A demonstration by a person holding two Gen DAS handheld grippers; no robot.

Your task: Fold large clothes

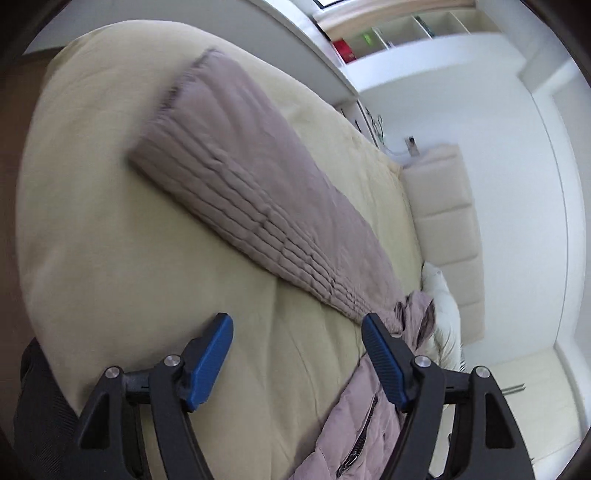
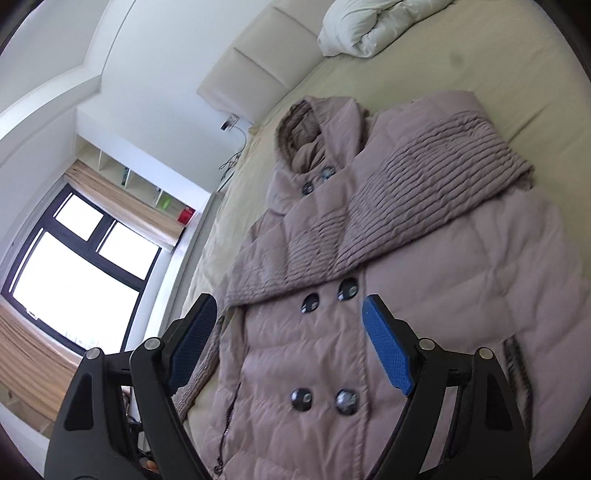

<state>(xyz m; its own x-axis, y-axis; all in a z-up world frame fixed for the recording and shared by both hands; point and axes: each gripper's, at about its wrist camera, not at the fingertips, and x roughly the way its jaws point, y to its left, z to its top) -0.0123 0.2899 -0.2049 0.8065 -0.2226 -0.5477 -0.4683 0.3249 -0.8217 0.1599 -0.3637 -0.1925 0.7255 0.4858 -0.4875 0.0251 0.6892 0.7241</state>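
A mauve quilted hooded coat (image 2: 443, 302) lies face up on the beige bed sheet (image 2: 498, 74), its hood (image 2: 306, 125) toward the headboard. One ribbed sleeve (image 2: 406, 206) is folded across its chest. My right gripper (image 2: 290, 343) hovers open over the lower front, above the dark buttons (image 2: 325, 398), with nothing between the pads. In the left wrist view the other sleeve (image 1: 251, 184) stretches out flat across the sheet (image 1: 110, 240). The coat's side with a zip pocket (image 1: 354, 435) lies under the right finger. My left gripper (image 1: 297, 354) is open and empty above the sheet.
A crumpled white duvet or pillow (image 2: 369, 26) lies by the padded headboard (image 2: 258, 66). A window (image 2: 74, 266) and wall shelves (image 2: 147, 184) stand beyond the bed's far side. Dark fabric (image 1: 37, 406) shows at the left wrist view's lower left edge.
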